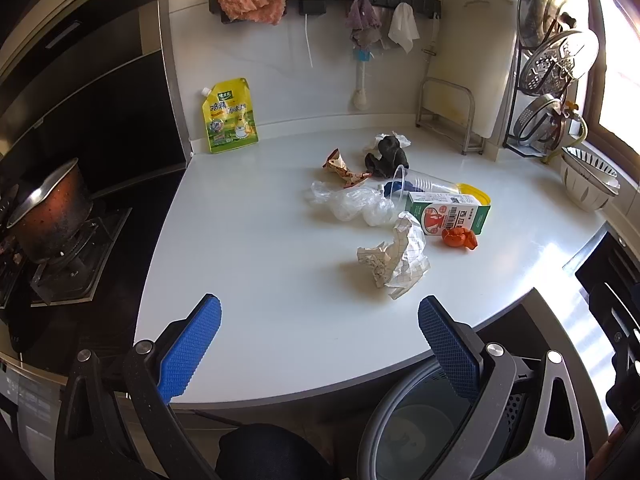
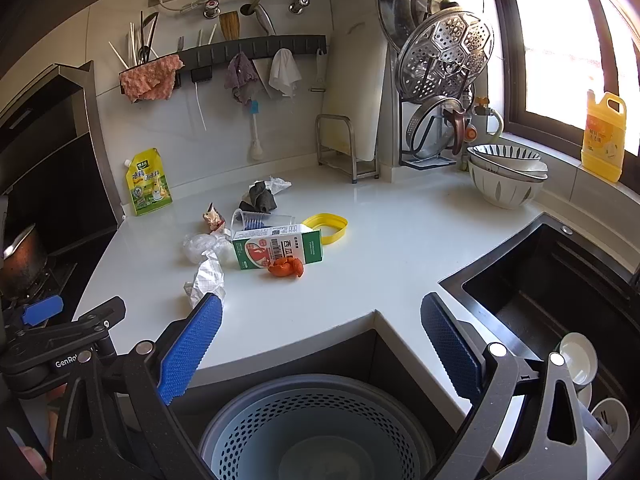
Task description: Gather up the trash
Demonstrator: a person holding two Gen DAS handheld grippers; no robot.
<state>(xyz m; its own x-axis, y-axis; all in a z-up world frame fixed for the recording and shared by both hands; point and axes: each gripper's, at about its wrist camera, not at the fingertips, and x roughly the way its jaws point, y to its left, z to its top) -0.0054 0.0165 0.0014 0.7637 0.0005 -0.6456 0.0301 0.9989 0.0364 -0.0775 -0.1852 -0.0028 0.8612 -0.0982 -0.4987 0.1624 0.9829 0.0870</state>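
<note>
Right now the left gripper [image 1: 320, 344] and right gripper [image 2: 320, 344] hang wide open and empty, so the light clear plastic cup [image 1: 424, 184] on the desk [image 1: 260, 260] could roll away if bumped.

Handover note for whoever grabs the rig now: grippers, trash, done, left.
Left gripper: open, empty, at the counter's front edge.
Right gripper: open, empty, above the bin.
Bin sits on the floor below the counter edge; no trash visible inside.
Trash all on the white counter: crumpled checked paper, juice carton, orange wrapper, clear plastic bag, plastic cup, yellow lid, black rag, printed wrapper.
Done: nothing collected yet.
Left: everything; the checked paper lies closest.
</note>
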